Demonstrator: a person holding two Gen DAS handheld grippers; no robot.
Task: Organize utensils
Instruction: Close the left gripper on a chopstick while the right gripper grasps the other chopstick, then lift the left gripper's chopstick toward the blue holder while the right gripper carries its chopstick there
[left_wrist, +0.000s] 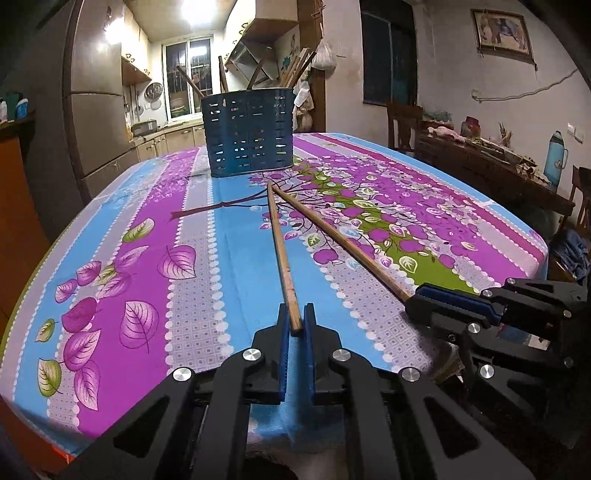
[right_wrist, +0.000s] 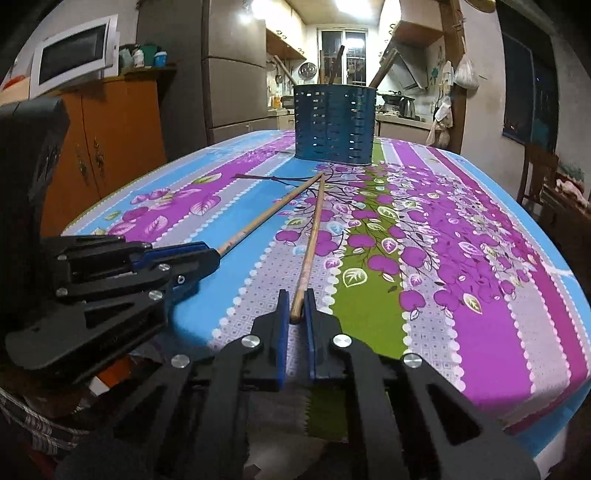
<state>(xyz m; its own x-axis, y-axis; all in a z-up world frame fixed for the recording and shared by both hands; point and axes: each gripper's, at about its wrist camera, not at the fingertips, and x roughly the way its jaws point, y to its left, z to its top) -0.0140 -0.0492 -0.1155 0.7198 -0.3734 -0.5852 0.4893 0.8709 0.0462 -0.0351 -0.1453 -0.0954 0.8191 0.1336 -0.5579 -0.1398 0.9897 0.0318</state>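
Two wooden chopsticks lie on the flowered tablecloth, their far tips meeting in front of the blue perforated utensil holder (left_wrist: 251, 133), which also shows in the right wrist view (right_wrist: 334, 123). My left gripper (left_wrist: 296, 321) has its jaws narrowly around the near end of the left chopstick (left_wrist: 280, 251). My right gripper (right_wrist: 296, 308) has its jaws around the near end of the right chopstick (right_wrist: 312, 236). Each gripper shows in the other's view: the right gripper (left_wrist: 413, 299) at the other chopstick (left_wrist: 340, 240), the left gripper (right_wrist: 214, 254) at its chopstick (right_wrist: 266, 218).
The holder holds several wooden utensils (left_wrist: 295, 68). The table (left_wrist: 110, 258) runs to near edges under both grippers. An orange cabinet (right_wrist: 110, 147) stands left, a dark sideboard (left_wrist: 491, 173) and chairs right, a kitchen behind.
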